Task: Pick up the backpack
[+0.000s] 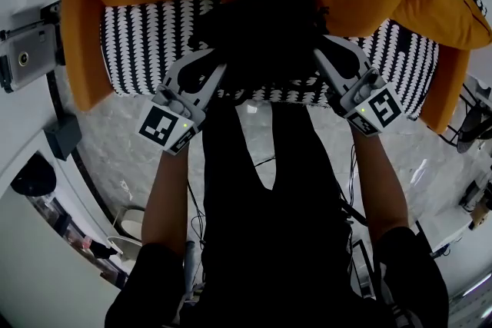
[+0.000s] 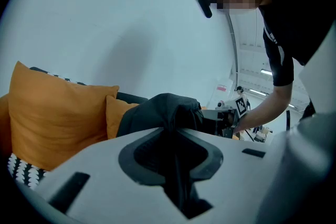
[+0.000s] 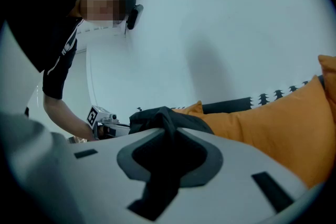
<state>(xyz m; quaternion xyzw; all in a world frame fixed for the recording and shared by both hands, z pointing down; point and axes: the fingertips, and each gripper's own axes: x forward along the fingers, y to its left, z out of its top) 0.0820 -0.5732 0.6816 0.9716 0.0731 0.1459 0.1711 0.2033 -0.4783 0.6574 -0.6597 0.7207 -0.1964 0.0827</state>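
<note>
Your left gripper (image 2: pixel 170 131) and right gripper (image 3: pixel 167 132) each clamp a fold of the soft, likely saggy backpack (image 1: pixel 261 34) between narrowed jaws.

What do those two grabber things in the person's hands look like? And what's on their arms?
The left hand-held gripper and right hand-held gripper are light grey, each with two flat jaws lined with dark grey pads. Each carries a cube printed with black-and-white square markers, plus a tiny green light. The person wears short black sleeves, and the forearms are bare.
</note>
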